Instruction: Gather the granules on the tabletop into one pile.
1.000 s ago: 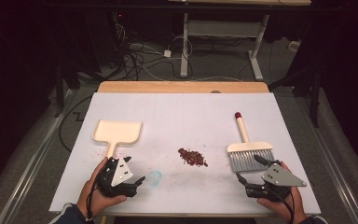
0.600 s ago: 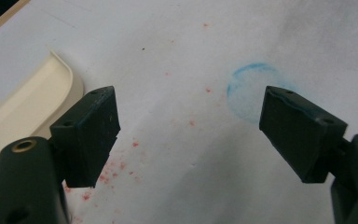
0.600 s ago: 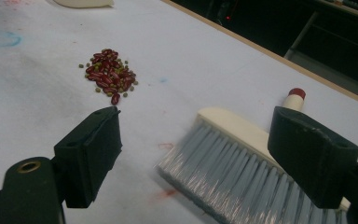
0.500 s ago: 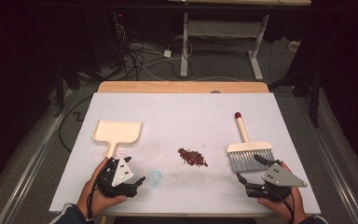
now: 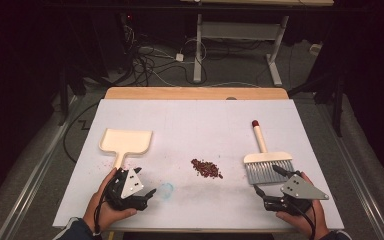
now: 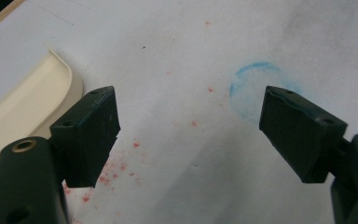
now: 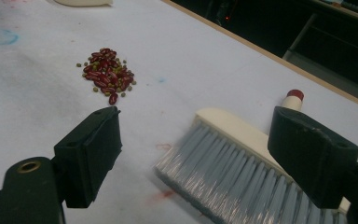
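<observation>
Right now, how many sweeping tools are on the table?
2: the cream dustpan lies at the left, by the left gripper; the brush lies at the right, by the right gripper.

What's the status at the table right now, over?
Left gripper open, empty, beside dustpan. Right gripper open, empty, over brush bristles. Bean pile unswept between them. Nothing blocking.

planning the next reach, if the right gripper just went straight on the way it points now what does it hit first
Most likely the brush: its grey bristles lie right ahead of the open right gripper, between its fingers. The bean pile sits farther off and to the side. Depth is hard to judge.
</observation>
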`<move>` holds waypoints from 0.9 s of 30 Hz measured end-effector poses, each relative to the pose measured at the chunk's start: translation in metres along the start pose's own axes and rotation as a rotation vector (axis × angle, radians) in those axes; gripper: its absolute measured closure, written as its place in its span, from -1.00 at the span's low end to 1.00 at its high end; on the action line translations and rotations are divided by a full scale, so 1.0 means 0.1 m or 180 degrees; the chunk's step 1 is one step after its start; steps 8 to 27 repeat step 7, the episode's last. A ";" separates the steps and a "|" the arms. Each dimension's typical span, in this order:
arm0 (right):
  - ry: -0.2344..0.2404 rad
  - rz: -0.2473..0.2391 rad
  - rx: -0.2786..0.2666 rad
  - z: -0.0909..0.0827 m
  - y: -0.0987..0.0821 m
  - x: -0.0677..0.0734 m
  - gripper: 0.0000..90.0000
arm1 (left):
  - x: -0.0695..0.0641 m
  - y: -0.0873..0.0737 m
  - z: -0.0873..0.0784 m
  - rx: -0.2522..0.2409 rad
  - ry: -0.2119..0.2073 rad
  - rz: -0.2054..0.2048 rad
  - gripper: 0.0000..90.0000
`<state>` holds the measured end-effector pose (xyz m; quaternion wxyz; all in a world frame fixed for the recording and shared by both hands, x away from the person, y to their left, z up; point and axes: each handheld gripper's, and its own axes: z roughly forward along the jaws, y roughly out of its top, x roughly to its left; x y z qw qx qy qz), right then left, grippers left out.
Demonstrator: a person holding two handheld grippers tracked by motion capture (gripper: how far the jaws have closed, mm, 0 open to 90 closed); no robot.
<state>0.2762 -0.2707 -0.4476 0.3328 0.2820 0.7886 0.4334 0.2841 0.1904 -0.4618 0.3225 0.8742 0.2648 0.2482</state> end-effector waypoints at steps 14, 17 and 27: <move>0.0002 0.0010 -0.0004 0.01 0.00 0.00 -0.60 | 0.01 0.00 -0.02 -0.0023 0.0017 -0.0014 -0.58; 0.0002 0.0010 -0.0004 0.01 0.00 0.00 -0.60 | 0.01 0.00 -0.02 -0.0023 0.0017 -0.0014 -0.58; 0.0002 0.0010 -0.0004 0.01 0.00 0.00 -0.60 | 0.01 0.00 -0.02 -0.0023 0.0017 -0.0014 -0.58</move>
